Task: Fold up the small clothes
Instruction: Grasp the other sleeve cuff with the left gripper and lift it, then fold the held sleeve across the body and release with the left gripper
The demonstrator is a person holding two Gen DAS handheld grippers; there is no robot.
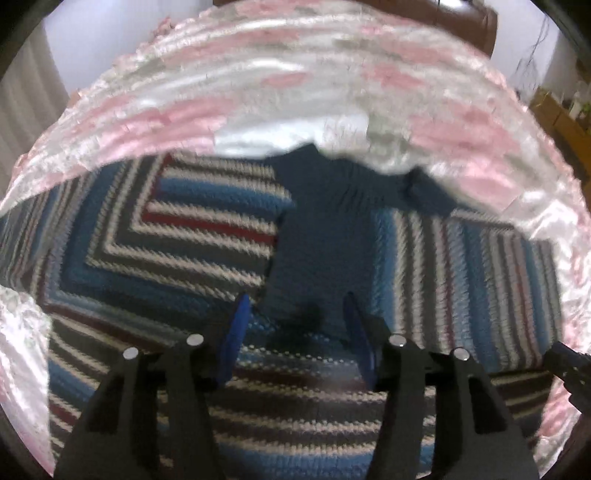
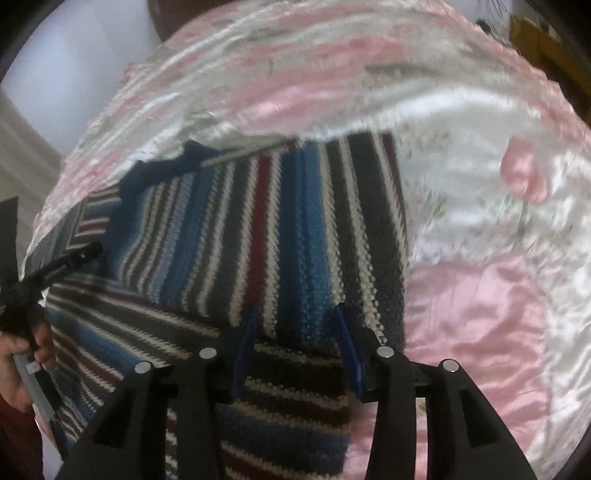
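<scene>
A small dark blue garment (image 1: 325, 236) lies spread on a striped knitted blanket (image 1: 166, 236), its sleeves reaching toward the far side. My left gripper (image 1: 297, 306) hovers open just above the garment's near hem, nothing between its blue fingers (image 1: 236, 332). In the right wrist view the same garment (image 2: 147, 173) shows only as a dark strip at the far left of the blanket (image 2: 280, 229). My right gripper (image 2: 295, 321) stands open over the blanket's stripes, well to the right of the garment and holding nothing. The frames are blurred by motion.
A shiny pink and white quilt (image 1: 258, 85) covers the bed around the blanket (image 2: 480, 295). A hand (image 2: 22, 354) holds the left gripper's handle at the left edge of the right wrist view. A brown headboard (image 1: 461, 22) and wooden furniture (image 1: 561, 114) stand beyond.
</scene>
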